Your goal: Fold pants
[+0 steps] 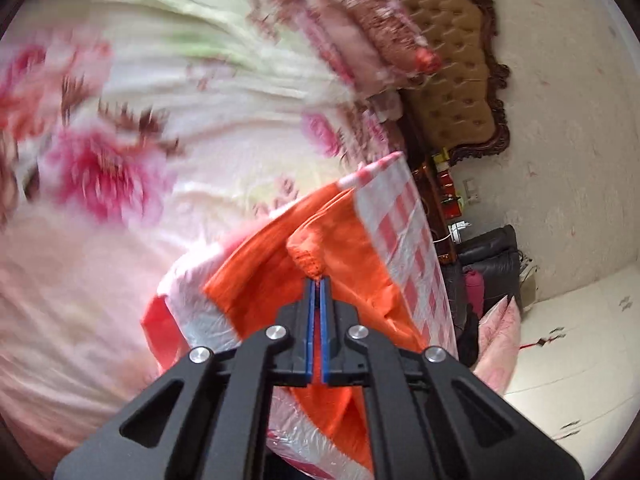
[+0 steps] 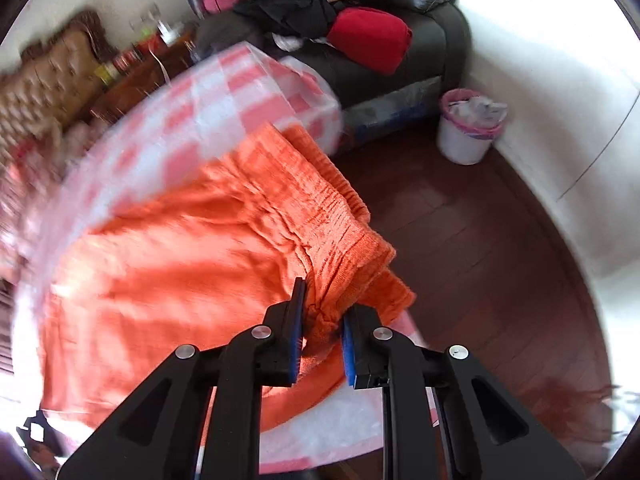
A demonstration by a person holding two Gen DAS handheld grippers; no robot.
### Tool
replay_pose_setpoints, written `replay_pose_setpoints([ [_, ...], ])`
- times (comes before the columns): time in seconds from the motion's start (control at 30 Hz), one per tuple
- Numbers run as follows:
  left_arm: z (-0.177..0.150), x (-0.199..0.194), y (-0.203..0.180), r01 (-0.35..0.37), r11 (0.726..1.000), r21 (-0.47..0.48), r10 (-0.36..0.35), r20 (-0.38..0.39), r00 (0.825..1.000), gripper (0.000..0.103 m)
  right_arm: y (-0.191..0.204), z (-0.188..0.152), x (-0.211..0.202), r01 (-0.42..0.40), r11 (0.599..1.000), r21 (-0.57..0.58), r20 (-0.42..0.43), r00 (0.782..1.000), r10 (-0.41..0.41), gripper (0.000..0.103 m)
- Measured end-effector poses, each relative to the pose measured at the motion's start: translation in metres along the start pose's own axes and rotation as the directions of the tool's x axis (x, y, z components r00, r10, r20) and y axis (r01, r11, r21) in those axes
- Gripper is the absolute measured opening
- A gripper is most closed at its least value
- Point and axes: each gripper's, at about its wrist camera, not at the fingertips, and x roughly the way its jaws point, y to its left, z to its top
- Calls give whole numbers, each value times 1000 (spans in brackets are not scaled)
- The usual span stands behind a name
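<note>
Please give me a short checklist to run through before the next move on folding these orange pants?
1. Right tool clamped on the waistband: ok, bunched fabric sits between its pads.
2. Left tool holding the orange pants: cannot tell; its pads are shut, with cloth only at the very tips.
3. Pants lying on the checked plastic sheet: ok.
4. Pants smooth: not ok, folds and ridges show.
5. Pant legs' position: cannot tell, out of view.
</note>
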Motion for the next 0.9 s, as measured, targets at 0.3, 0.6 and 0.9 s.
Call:
replay_pose_setpoints([
  [0.3, -14, -2, 29, -89, 996, -23, 88, -34, 996, 1, 15, -17, 20, 113, 985, -128, -52, 991, -120, 16],
  [0.6, -17, 4, 40, -182, 983, -2, 181, -52, 982, 2, -10, -14, 31, 16, 1000, -23, -151, 988, -19, 16],
  [0.9, -21, 3, 21, -299, 947, 121, 301, -5, 953, 15, 38, -32, 39, 251, 928, -274, -31, 962, -269, 16],
])
